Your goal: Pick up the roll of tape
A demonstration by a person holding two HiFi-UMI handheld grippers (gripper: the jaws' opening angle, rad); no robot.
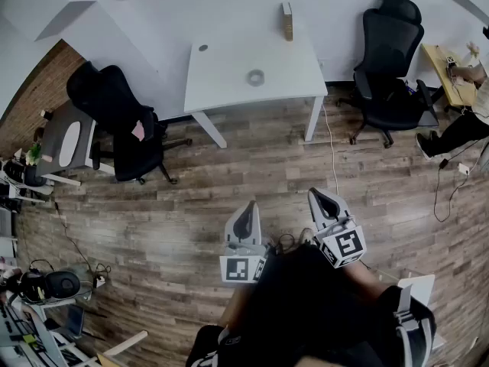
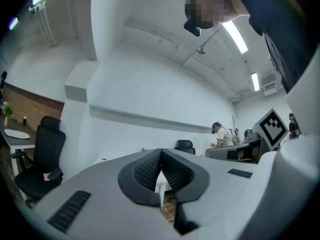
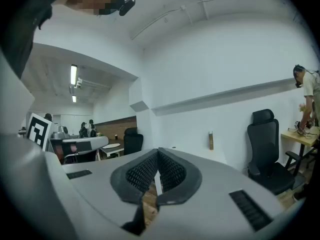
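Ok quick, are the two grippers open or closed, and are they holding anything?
Left gripper: closed, holding nothing.
Right gripper: closed, holding nothing.

This is an open-plan office. A white counter [image 1: 229, 71] stands against a plain white wall [image 1: 191, 6] on a wood-plank floor [image 1: 252, 174]. A black swivel chair [image 1: 390, 60] sits near its right edge and a second chair [image 1: 122, 121] off its left corner. At the far right a person [image 1: 466, 121] is busy at a wooden counter [image 1: 447, 71]. A cable [image 1: 331, 147] trails over the floor from the white counter's right edge. A brick wall [image 1: 30, 98] closes the left side. The right gripper view shows a grey counter [image 3: 82, 145] with people [image 3: 87, 129] standing beyond it. Strip lights [image 2: 235, 36] run along the ceiling [image 2: 165, 14].
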